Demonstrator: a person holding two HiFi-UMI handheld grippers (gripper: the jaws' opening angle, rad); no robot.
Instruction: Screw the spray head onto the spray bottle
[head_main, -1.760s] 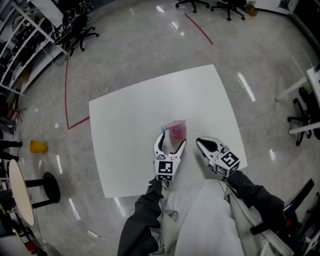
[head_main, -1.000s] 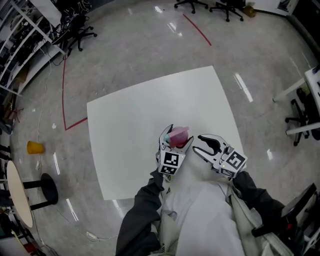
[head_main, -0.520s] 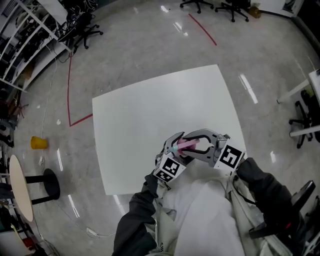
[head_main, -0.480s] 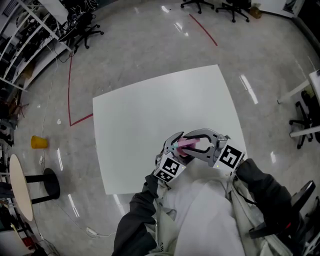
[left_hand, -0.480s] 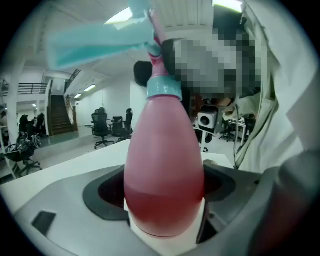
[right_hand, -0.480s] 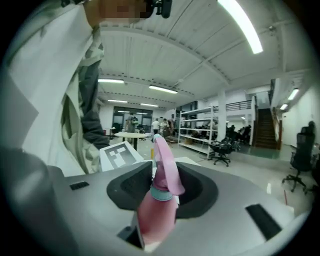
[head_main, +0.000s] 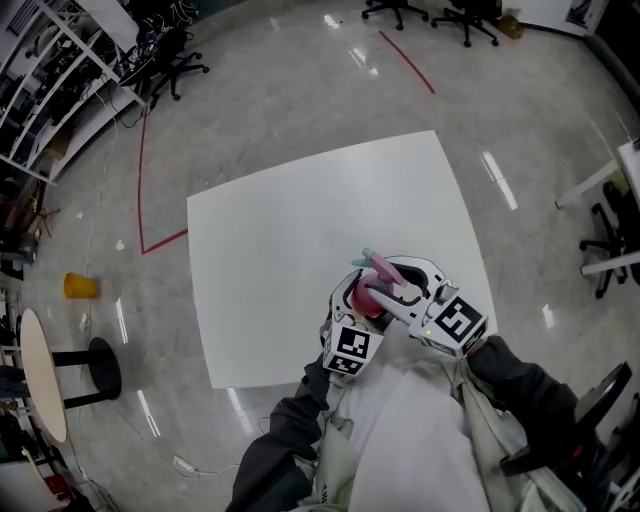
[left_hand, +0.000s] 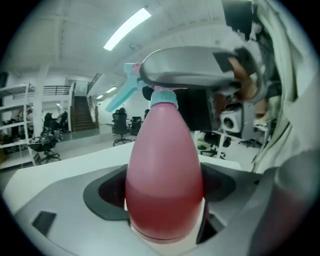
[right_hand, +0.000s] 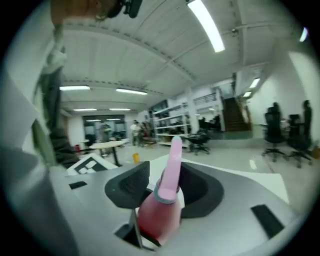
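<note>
A pink spray bottle (head_main: 368, 303) is held off the white table (head_main: 280, 230), near its front edge. My left gripper (head_main: 364, 298) is shut on the bottle's belly (left_hand: 164, 180), which fills the gap between its pads. A spray head (head_main: 381, 270) with a teal trigger (left_hand: 125, 90) sits on the bottle's neck above a teal collar. My right gripper (head_main: 386, 284) reaches in from the right. Its jaws are opening, and their pads are still on the spray head (right_hand: 171, 165). One grey finger (left_hand: 190, 75) of it crosses above the collar.
The table stands alone on a glossy grey floor marked with red tape (head_main: 141, 180). Office chairs (head_main: 160, 60) and shelving are at the far left, a yellow object (head_main: 78, 287) and a round stool (head_main: 95, 370) to the left. The person's sleeves fill the bottom.
The left gripper lifted the bottle off the table and drew it toward the body. The right gripper, at first apart and open, closed in on the spray head and has since turned with it.
</note>
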